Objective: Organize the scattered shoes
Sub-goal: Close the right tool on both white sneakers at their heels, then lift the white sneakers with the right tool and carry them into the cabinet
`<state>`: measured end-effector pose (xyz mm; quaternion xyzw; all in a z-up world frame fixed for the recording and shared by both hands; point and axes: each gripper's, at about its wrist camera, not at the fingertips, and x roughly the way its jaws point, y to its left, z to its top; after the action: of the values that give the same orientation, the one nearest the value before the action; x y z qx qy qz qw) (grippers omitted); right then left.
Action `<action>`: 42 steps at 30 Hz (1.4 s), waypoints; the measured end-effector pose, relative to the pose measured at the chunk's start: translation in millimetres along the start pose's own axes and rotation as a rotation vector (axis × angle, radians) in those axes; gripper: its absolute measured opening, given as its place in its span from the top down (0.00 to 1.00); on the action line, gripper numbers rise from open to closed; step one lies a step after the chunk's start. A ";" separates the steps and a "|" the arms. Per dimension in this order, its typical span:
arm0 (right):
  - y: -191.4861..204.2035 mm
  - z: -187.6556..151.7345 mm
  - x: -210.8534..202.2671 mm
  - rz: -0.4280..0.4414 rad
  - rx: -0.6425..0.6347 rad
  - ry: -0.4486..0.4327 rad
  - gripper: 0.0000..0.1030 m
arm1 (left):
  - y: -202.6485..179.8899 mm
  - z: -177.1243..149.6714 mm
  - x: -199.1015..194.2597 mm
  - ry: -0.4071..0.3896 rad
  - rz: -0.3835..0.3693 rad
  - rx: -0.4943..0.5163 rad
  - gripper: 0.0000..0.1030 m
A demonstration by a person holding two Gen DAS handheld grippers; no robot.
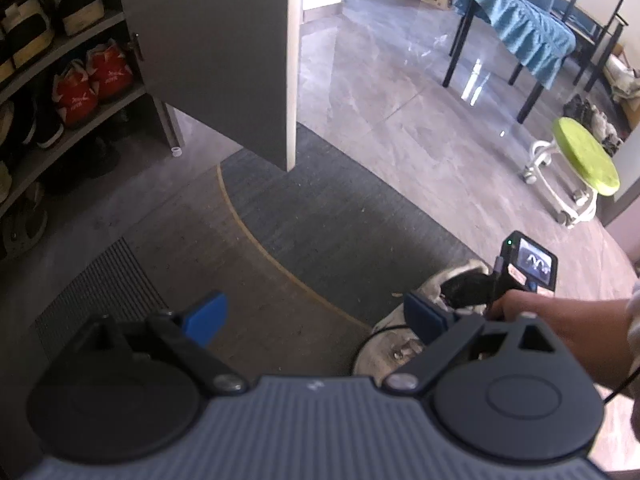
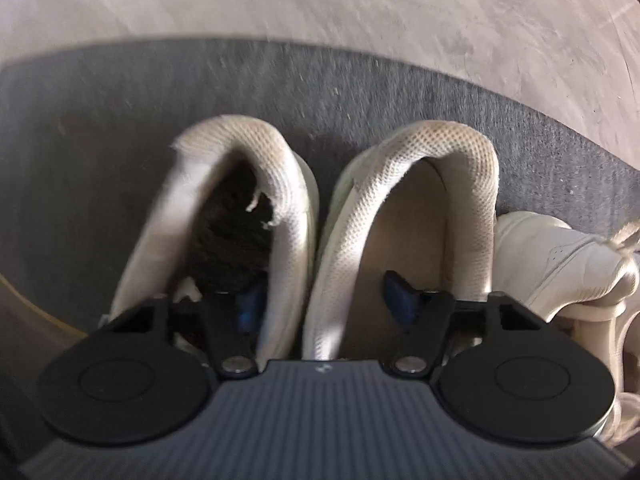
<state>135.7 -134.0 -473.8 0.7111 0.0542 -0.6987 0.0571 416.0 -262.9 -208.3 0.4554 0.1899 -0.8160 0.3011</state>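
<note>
Two white mesh sneakers stand side by side on the grey mat (image 2: 120,92), heels away from me: the left one (image 2: 288,184) with a dark torn lining, the right one (image 2: 452,160) with a tan insole. My right gripper (image 2: 324,300) straddles their adjoining walls, one blue finger (image 2: 250,308) inside the left shoe, the other inside the right; the jaws stand apart. In the left wrist view the right gripper's body (image 1: 528,264) sits over a white shoe (image 1: 448,280). My left gripper (image 1: 316,318) is open and empty above the floor.
A third white sneaker (image 2: 560,256) lies at the right of the pair. An open shoe cabinet (image 1: 76,92) with red (image 1: 92,80) and black pairs stands at left, its grey door (image 1: 216,56) swung out. A green stool (image 1: 584,156) and a blue-covered chair (image 1: 520,28) stand on the tiled floor.
</note>
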 end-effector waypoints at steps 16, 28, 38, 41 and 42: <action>10.3 -65.4 -71.1 0.058 -0.098 -0.200 0.73 | 16.5 29.9 -20.9 -0.015 0.020 -0.013 0.06; 43.8 -150.6 -166.0 0.088 -0.474 -0.434 0.75 | 44.6 44.2 -61.5 -0.048 0.067 -0.046 0.06; 81.6 -187.2 -233.1 0.171 -0.821 -0.398 0.75 | 91.8 43.8 -121.5 -0.119 0.161 -0.182 0.06; 103.9 -206.1 -259.6 0.197 -0.939 -0.399 0.75 | 128.2 38.8 -149.8 -0.147 0.218 -0.235 0.06; 111.5 -212.6 -267.3 0.204 -0.979 -0.400 0.75 | 136.6 38.0 -158.8 -0.148 0.252 -0.236 0.06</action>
<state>358.4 -210.0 -202.3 0.4559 0.2922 -0.7046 0.4587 547.0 -336.4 -57.4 0.3760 0.2031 -0.7750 0.4655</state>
